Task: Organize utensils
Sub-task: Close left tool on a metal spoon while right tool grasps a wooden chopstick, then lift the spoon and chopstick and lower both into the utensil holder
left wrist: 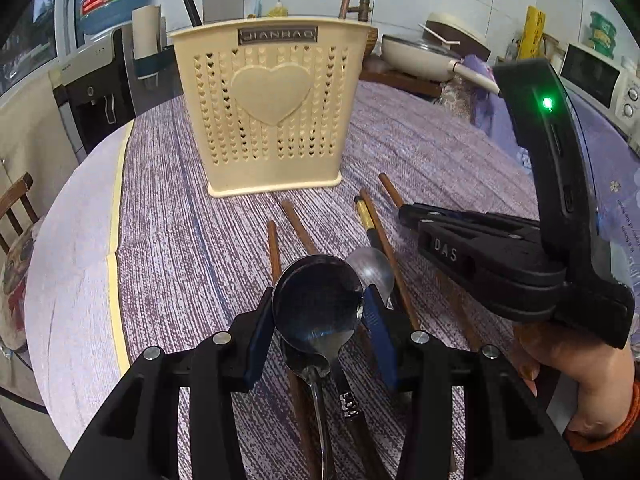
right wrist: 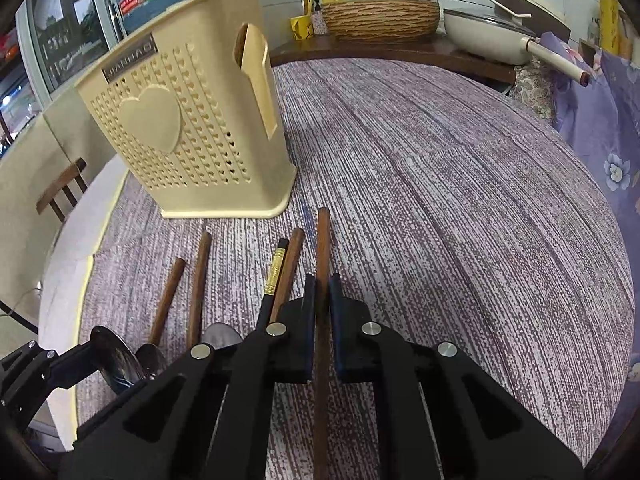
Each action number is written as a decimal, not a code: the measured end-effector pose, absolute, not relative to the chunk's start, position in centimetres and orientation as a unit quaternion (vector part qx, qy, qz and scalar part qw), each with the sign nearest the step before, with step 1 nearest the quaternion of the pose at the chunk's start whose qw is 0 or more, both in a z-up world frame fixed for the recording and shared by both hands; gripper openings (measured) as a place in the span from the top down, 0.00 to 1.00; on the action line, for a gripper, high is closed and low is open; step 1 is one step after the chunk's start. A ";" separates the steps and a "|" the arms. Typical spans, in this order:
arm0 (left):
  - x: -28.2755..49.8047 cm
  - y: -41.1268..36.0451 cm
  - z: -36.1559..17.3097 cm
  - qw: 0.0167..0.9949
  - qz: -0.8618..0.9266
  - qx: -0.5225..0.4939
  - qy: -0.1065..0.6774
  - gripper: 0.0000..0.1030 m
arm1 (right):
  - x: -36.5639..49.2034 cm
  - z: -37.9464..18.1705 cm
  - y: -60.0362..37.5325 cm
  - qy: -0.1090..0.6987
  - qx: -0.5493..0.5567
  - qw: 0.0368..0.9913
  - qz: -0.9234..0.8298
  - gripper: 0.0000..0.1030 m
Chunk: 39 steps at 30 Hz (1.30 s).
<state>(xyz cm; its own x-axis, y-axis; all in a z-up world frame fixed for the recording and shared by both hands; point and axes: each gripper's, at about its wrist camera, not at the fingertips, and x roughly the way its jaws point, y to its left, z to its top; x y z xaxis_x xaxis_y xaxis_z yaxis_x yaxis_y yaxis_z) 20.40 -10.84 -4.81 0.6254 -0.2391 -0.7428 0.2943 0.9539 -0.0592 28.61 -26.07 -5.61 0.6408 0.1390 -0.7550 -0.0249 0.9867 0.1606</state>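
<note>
A cream perforated utensil holder (left wrist: 270, 110) with a heart stands upright on the purple table mat; it also shows in the right wrist view (right wrist: 188, 136). My left gripper (left wrist: 320, 306) is shut on the bowl of a steel spoon (left wrist: 318, 300), held just above other spoons and wooden chopsticks (left wrist: 298, 226). My right gripper (right wrist: 322, 284) is shut on a brown wooden chopstick (right wrist: 322, 240) that points forward. Several more chopsticks (right wrist: 200, 276) and a black gold-banded one (right wrist: 274, 270) lie left of it. The right gripper's body (left wrist: 500, 256) shows in the left wrist view.
A second steel spoon (left wrist: 372, 268) lies beside the held one. A white pan (right wrist: 488, 36) and a woven basin (right wrist: 380, 16) stand behind the table. A wooden chair (right wrist: 64, 192) is at the left edge. A microwave (left wrist: 600, 80) is at the far right.
</note>
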 end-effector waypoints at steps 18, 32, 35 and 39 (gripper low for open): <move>19.4 -7.5 1.1 0.939 -0.159 -0.012 0.305 0.58 | 22.4 3.0 -27.6 0.280 0.105 0.948 0.108 0.92; 19.1 -6.7 2.2 0.937 -0.180 -0.035 0.298 0.59 | 20.9 5.9 -28.2 0.254 0.113 0.949 0.145 0.92; 19.3 -6.4 2.8 0.937 -0.182 -0.035 0.295 0.94 | 20.5 6.9 -28.1 0.242 0.112 0.951 0.154 0.92; 19.9 -6.5 3.2 0.937 -0.184 -0.029 0.295 0.94 | 20.6 8.0 -27.7 0.230 0.101 0.955 0.158 0.92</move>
<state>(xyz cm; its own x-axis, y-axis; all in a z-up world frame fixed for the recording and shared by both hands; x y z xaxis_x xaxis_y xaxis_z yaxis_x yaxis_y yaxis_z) 19.90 -6.48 3.21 0.7582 -0.3612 -0.5427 0.3271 0.9309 -0.1626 20.65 -27.70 8.04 0.8440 0.3484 -0.4078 -0.2557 0.9297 0.2651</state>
